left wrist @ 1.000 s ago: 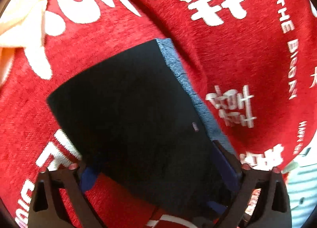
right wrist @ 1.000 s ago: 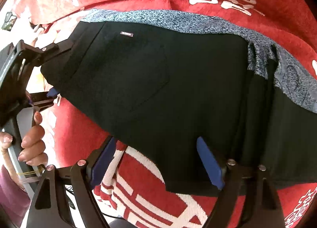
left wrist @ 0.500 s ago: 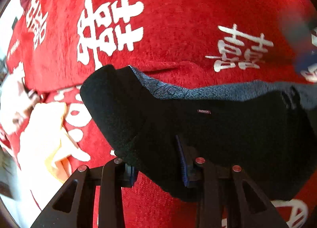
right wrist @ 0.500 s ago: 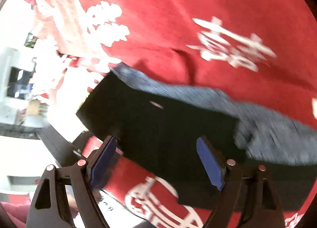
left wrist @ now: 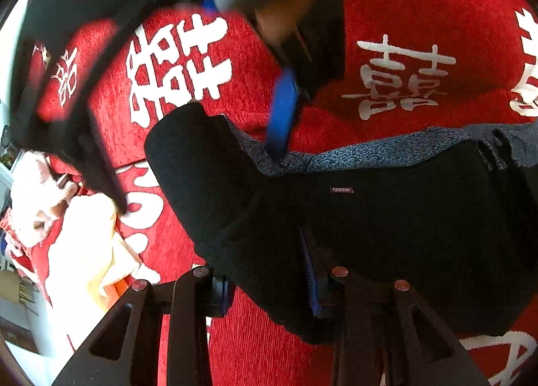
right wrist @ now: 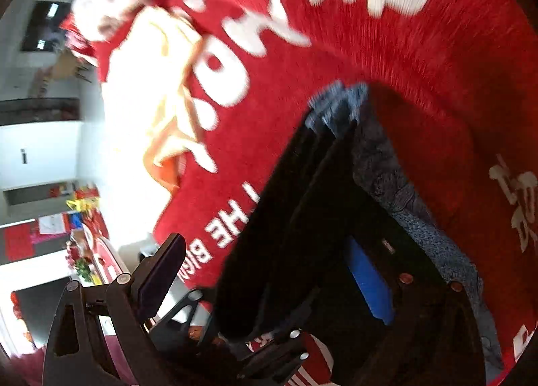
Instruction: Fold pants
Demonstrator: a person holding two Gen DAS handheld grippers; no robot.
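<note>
So the black pants (left wrist: 386, 234) sit folded on the red blanket (left wrist: 420, 16), directly ahead of the left gripper (left wrist: 269, 285), whose fingers are narrowed onto the near corner of the bundle, pinching it. The right gripper (right wrist: 265, 278) has its jaws spread wide over the stack's edge with nothing held; in the left view it hovers above the far waistband side. Looks like a late fold or tidy-up. Next move probably needs the right one to close on that far edge so both lift together, otherwise layers slide apart.
</note>
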